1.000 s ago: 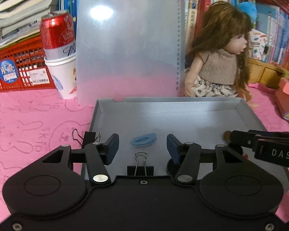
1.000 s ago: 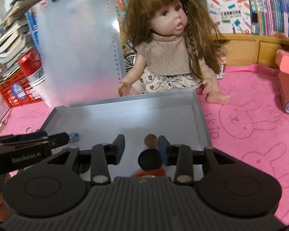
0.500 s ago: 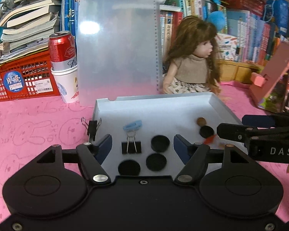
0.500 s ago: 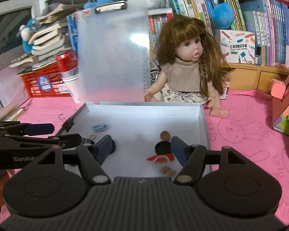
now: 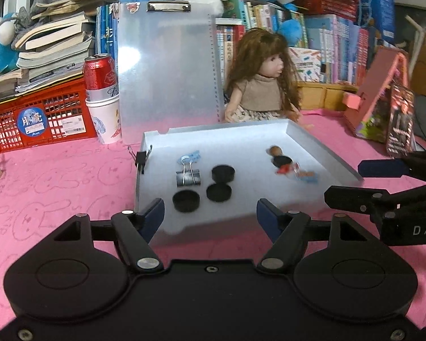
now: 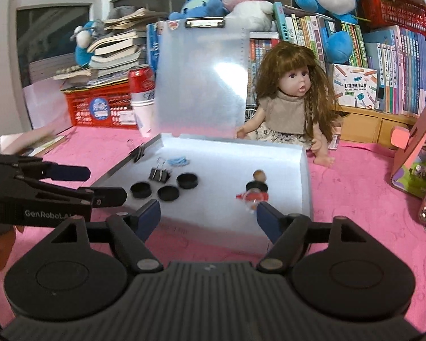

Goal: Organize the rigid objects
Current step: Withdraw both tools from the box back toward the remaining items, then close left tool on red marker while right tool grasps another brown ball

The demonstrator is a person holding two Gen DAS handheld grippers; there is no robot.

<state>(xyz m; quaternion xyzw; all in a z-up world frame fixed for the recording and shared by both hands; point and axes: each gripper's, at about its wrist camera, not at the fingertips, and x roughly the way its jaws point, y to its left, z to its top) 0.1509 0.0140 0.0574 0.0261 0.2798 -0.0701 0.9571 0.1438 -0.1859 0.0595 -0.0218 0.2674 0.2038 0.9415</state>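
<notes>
A shallow grey tray (image 5: pixel 326 153) (image 6: pixel 305 176) lies on the pink cloth. In it are three black round caps (image 5: pixel 186 200) (image 6: pixel 167 193), a black binder clip (image 5: pixel 188 176) (image 6: pixel 159 174), a blue clip (image 5: pixel 190 155) (image 6: pixel 179 161), and a small bottle with a brown stopper and red bits (image 5: pixel 281 160) (image 6: pixel 257 189). Another binder clip (image 5: pixel 140 159) (image 6: pixel 137 153) grips the tray's left wall. My left gripper (image 5: pixel 210 217) is open and empty, in front of the tray. My right gripper (image 6: pixel 208 216) is open and empty, also in front of the tray.
A translucent clipboard (image 5: pixel 167 68) stands behind the tray, beside a doll (image 5: pixel 265 85). A red can in a paper cup (image 5: pixel 100 96) and a red crate (image 5: pixel 39 116) are at back left. A pink toy house (image 5: pixel 380 99) stands at right. Books fill the back.
Both grippers have pulled back and up from inside the tray to in front of it. Both have opened wider. The tray's contents now show in full.
</notes>
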